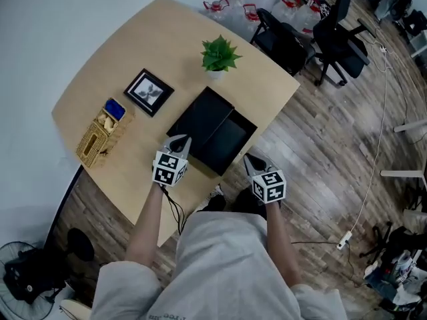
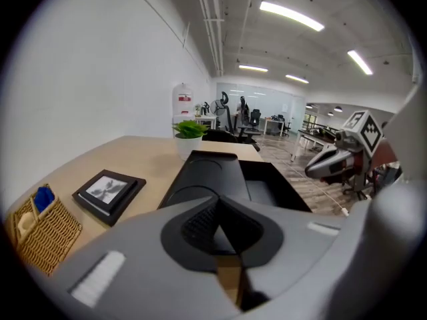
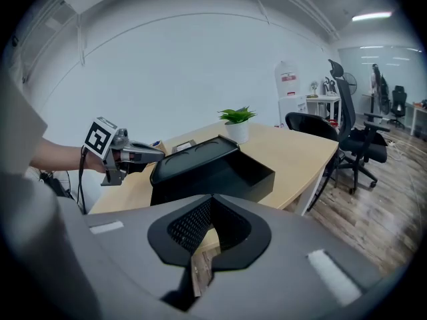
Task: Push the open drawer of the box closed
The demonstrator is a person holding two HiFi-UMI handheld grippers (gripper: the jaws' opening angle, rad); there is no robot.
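Note:
A black box (image 1: 202,117) lies on the wooden table (image 1: 133,52), and its drawer (image 1: 230,141) stands pulled out toward the table's right edge. The drawer (image 3: 248,170) looks empty. My left gripper (image 1: 180,142) is shut and holds nothing; its tip is at the box's near left corner. My right gripper (image 1: 251,160) is also shut on nothing and hangs just off the table edge, near the drawer's front corner. From the left gripper view, the box (image 2: 205,173) lies straight ahead beyond the shut gripper (image 2: 217,204). The right gripper view faces the box (image 3: 190,157) over its shut gripper (image 3: 211,204).
A potted plant (image 1: 219,54) stands behind the box. Left of the box are a framed picture (image 1: 149,92) and a wicker basket (image 1: 100,135). Office chairs (image 1: 337,35) and water bottles (image 1: 230,4) stand beyond the table. A fan (image 1: 23,275) sits on the floor at lower left.

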